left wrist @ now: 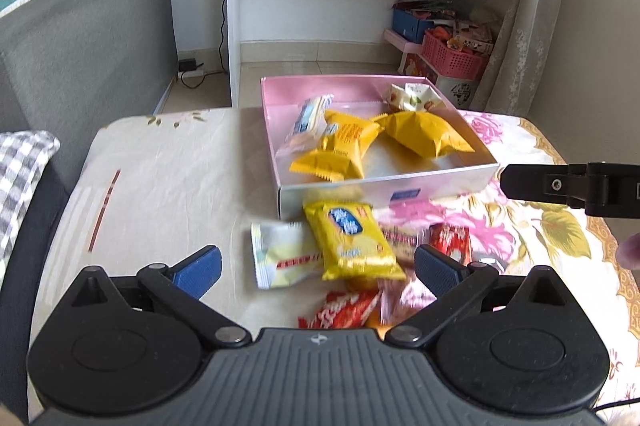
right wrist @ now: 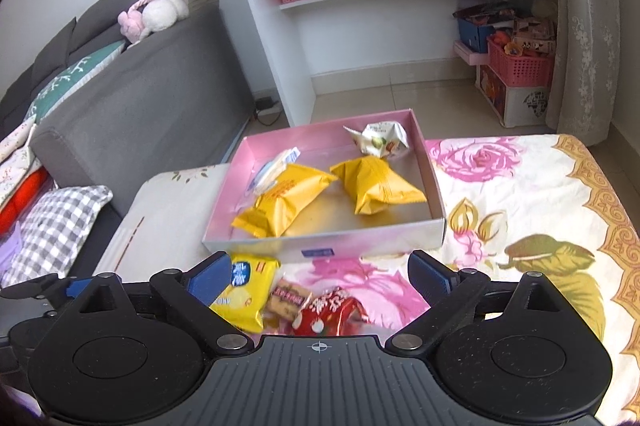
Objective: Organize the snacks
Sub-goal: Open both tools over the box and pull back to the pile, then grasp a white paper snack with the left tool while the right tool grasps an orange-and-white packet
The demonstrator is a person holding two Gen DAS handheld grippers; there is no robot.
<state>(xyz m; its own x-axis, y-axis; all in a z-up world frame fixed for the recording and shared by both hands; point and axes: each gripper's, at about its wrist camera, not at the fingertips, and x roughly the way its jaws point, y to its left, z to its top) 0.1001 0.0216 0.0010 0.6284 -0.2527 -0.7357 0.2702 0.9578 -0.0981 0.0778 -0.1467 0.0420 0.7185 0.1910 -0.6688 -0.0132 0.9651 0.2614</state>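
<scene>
An open pink box [left wrist: 384, 184] [right wrist: 320, 242] stands on the floral tablecloth. It holds two yellow packets [left wrist: 344, 146] [right wrist: 376, 182], a white-blue packet [left wrist: 308, 122] and a white packet [right wrist: 380, 140]. Loose snacks lie in front of it: a yellow packet with a blue logo [left wrist: 352, 242] [right wrist: 248, 290], a pale packet [left wrist: 280, 258], a brown packet [right wrist: 290, 300] and red packets [left wrist: 340, 310] [right wrist: 332, 310]. My left gripper [left wrist: 316, 262] hangs open over the loose pile, and nothing is pressed between its pads. My right gripper [right wrist: 320, 266] is open just short of the box's front wall.
A grey sofa [right wrist: 152, 98] with a checked cushion [right wrist: 60, 226] stands to the left of the table. Behind are a white shelf unit [left wrist: 320, 6], pink baskets [right wrist: 520, 62] on the floor and a curtain [right wrist: 580, 26]. The tablecloth [right wrist: 540, 206] stretches to the right.
</scene>
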